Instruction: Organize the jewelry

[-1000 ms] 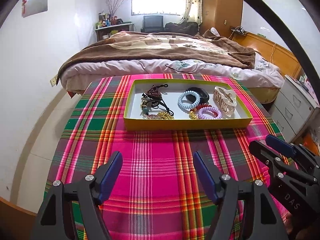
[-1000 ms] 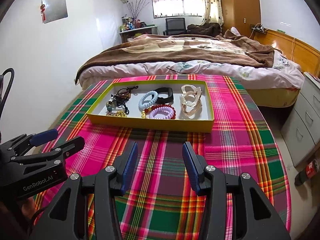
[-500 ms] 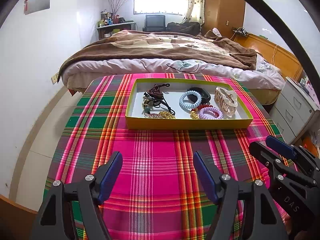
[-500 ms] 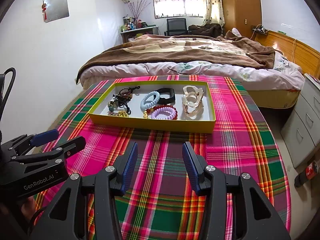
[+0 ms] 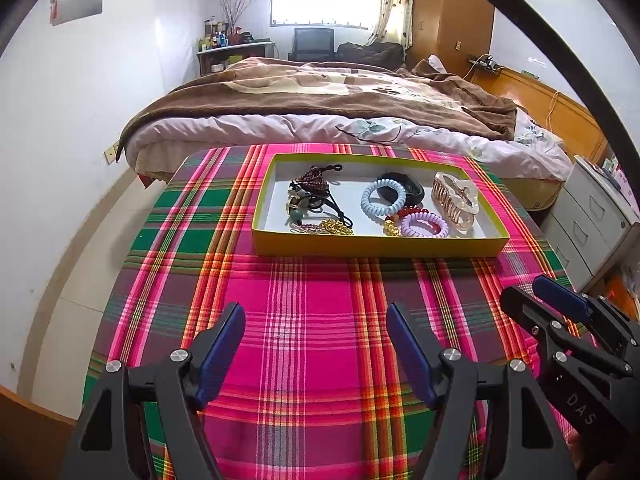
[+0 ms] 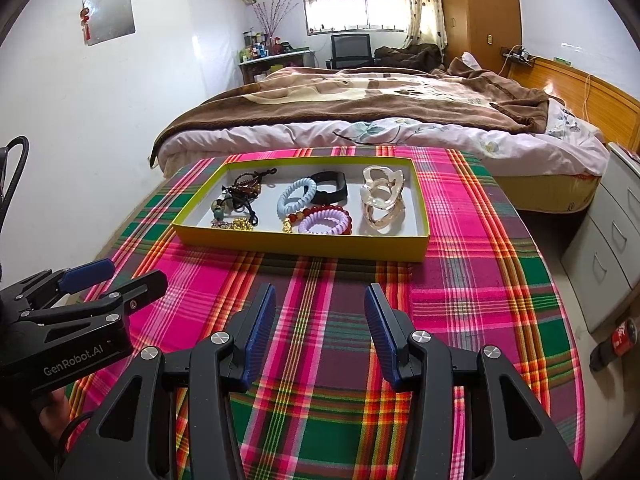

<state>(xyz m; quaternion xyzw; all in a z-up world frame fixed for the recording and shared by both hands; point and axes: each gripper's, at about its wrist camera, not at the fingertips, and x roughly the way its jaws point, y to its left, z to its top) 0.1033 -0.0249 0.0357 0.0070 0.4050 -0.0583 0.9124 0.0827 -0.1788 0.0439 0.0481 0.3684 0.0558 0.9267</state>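
Observation:
A yellow-rimmed tray (image 5: 376, 246) (image 6: 304, 246) stands on the far half of the plaid table. It holds a tangle of dark cords and beads (image 5: 310, 196) (image 6: 240, 194), a gold chain (image 5: 334, 227), a light blue coil tie (image 5: 383, 200) (image 6: 297, 196), a black band (image 5: 408, 188) (image 6: 330, 186), a red bead bracelet (image 6: 320, 213), a purple coil tie (image 5: 424, 226) (image 6: 324, 224) and a clear claw clip (image 5: 456, 200) (image 6: 382, 198). My left gripper (image 5: 316, 338) and right gripper (image 6: 320, 320) are open and empty, hovering over the near cloth, well short of the tray.
The plaid-covered table (image 5: 312, 304) abuts a bed (image 5: 328, 104) at the back. A white wall runs along the left. A grey drawer unit (image 6: 612, 224) stands to the right, with a red bottle (image 6: 616, 338) on the floor by it.
Both grippers have risen and drawn back slightly, so the tray sits a little farther and lower in view. Both stay open. Nothing in the tray has moved.

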